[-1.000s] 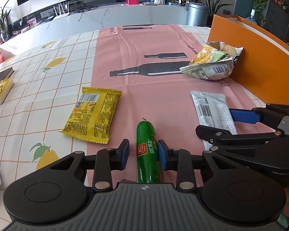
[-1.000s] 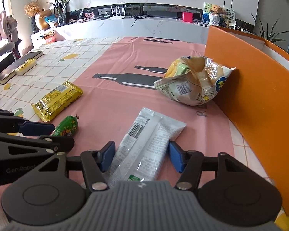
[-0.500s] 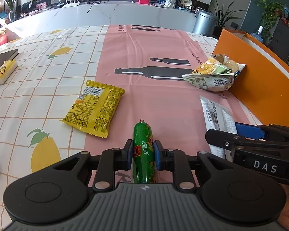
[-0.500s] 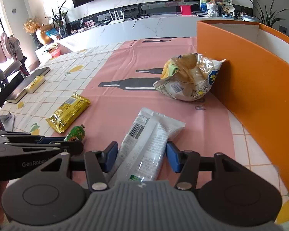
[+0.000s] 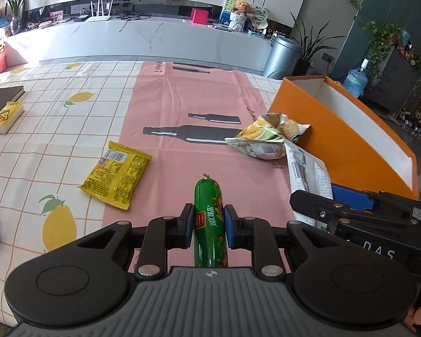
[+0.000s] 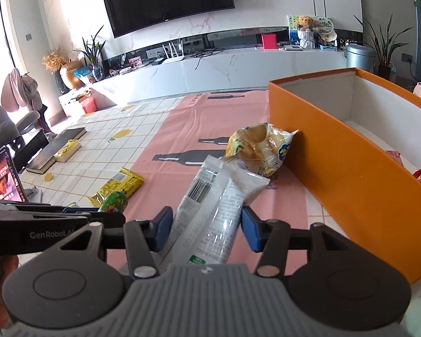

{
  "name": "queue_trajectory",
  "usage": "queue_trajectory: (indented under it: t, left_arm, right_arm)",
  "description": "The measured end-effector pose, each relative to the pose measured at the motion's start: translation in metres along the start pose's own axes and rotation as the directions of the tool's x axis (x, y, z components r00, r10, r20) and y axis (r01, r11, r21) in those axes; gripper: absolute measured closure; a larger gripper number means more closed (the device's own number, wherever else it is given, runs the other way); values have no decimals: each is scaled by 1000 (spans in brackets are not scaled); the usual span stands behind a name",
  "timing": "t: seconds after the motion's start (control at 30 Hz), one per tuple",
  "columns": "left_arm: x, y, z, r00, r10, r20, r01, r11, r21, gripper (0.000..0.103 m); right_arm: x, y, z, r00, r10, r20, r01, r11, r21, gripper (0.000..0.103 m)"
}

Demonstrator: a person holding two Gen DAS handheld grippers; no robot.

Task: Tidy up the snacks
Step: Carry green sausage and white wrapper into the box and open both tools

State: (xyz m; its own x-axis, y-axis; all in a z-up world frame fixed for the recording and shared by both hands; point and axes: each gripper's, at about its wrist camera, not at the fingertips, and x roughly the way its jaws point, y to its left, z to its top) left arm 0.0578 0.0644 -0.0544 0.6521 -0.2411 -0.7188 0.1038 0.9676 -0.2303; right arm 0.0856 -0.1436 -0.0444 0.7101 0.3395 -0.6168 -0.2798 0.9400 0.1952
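Pink mat (image 5: 210,151) on your table lies open between the yellow packet (image 5: 116,178) at left and the crumpled chip bag (image 5: 266,137) touching the orange box (image 6: 350,174) wall at right. Your left gripper (image 5: 209,226) is clamped on the green sausage (image 5: 209,210). Your right gripper (image 6: 207,226) pinches the white pouch (image 6: 213,205), raised off the mat beside the box's near wall.

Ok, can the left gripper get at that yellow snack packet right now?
Probably not yet: the left gripper is shut on the green sausage. The yellow packet lies uncovered on the table with nothing around it, so the way is free once the gripper is emptied.
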Motion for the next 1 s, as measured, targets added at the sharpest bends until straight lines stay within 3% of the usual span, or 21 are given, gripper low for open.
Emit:
queue_trajectory:
  t: [0.17, 0.4, 0.77, 1.0]
  left_arm:
    - [-14, -24, 16, 999, -44, 29, 43, 999, 28, 79]
    - [-10, -71, 45, 988, -152, 22, 150, 986, 69, 79]
    - [34, -154, 101, 972, -235, -31, 235, 940, 245, 79]
    - [92, -183, 132, 964, -235, -126, 262, 918, 296, 79]
  right_arm:
    - [-33, -12, 17, 997, 3, 81, 4, 996, -86, 52]
    - [-71, -59, 50, 996, -3, 90, 18, 986, -165, 52]
    - [-87, -164, 90, 996, -91, 17, 91, 994, -58, 53]
    - [-54, -202, 98, 990, -126, -56, 126, 992, -8, 53]
